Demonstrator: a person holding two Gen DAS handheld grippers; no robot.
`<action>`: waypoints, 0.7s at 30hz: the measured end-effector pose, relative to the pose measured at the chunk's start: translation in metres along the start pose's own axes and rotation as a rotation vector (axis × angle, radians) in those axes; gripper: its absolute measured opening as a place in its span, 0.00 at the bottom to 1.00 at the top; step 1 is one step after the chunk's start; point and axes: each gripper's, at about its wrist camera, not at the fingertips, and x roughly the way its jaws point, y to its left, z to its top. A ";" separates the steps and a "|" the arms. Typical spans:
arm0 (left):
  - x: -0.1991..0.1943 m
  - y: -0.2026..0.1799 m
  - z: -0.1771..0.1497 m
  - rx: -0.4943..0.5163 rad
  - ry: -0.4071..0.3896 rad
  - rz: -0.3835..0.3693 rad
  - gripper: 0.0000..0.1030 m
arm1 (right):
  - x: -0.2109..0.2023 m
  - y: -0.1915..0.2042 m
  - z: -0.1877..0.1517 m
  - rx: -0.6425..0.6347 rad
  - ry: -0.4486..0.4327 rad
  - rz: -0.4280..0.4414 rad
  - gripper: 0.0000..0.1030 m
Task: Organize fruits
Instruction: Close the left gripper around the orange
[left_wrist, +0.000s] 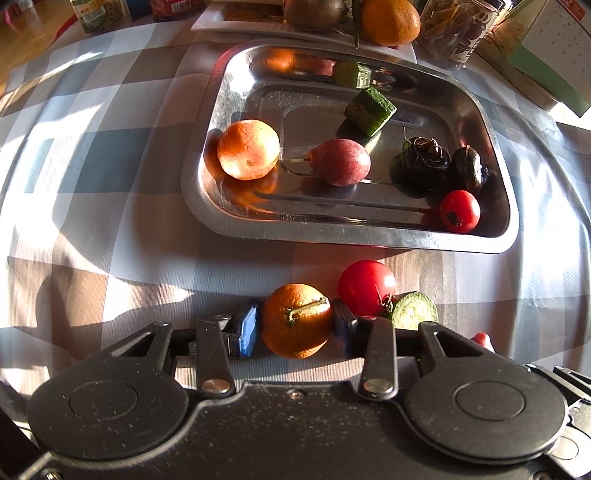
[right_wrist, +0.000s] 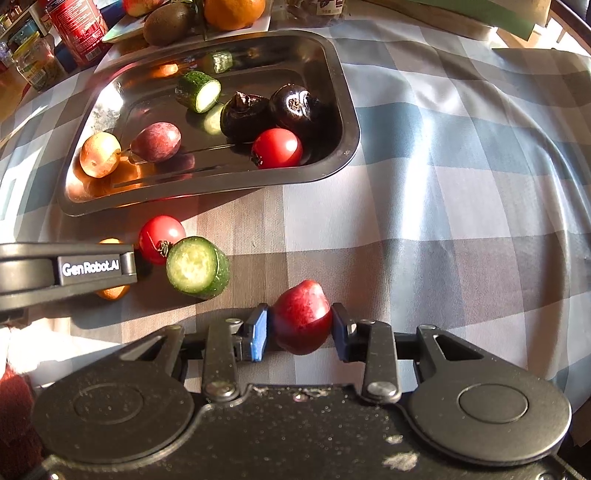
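Observation:
My left gripper (left_wrist: 295, 325) is shut on a small orange (left_wrist: 296, 320) with a green stem, low over the checked cloth in front of the steel tray (left_wrist: 498, 236). My right gripper (right_wrist: 300, 325) is shut on a red pear-shaped fruit (right_wrist: 302, 317) near the cloth. A red tomato (left_wrist: 366, 287) and a cucumber piece (left_wrist: 413, 311) lie on the cloth between the two grippers; they also show in the right wrist view (right_wrist: 161, 238) (right_wrist: 197, 266). The tray holds an orange (left_wrist: 247, 149), a purple pear (left_wrist: 340, 161), a cucumber piece (left_wrist: 370, 109), two dark water chestnuts (left_wrist: 421, 162) and a small tomato (left_wrist: 460, 211).
A white plate (left_wrist: 221, 22) behind the tray carries a kiwi (left_wrist: 314, 13) and a large orange (left_wrist: 389, 22). Jars and cans (right_wrist: 77, 29) stand at the back left, a glass jar (left_wrist: 458, 33) and a green-edged box (left_wrist: 546, 66) at the back right.

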 end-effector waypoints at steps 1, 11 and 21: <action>0.000 0.002 0.000 -0.010 0.007 -0.012 0.47 | 0.000 -0.001 0.000 0.005 0.005 0.008 0.35; -0.014 0.003 -0.017 -0.008 0.038 -0.027 0.47 | -0.013 -0.003 -0.001 0.025 0.004 0.064 0.35; -0.043 0.000 -0.025 0.015 0.012 -0.017 0.47 | -0.028 -0.011 -0.010 0.054 0.018 0.098 0.35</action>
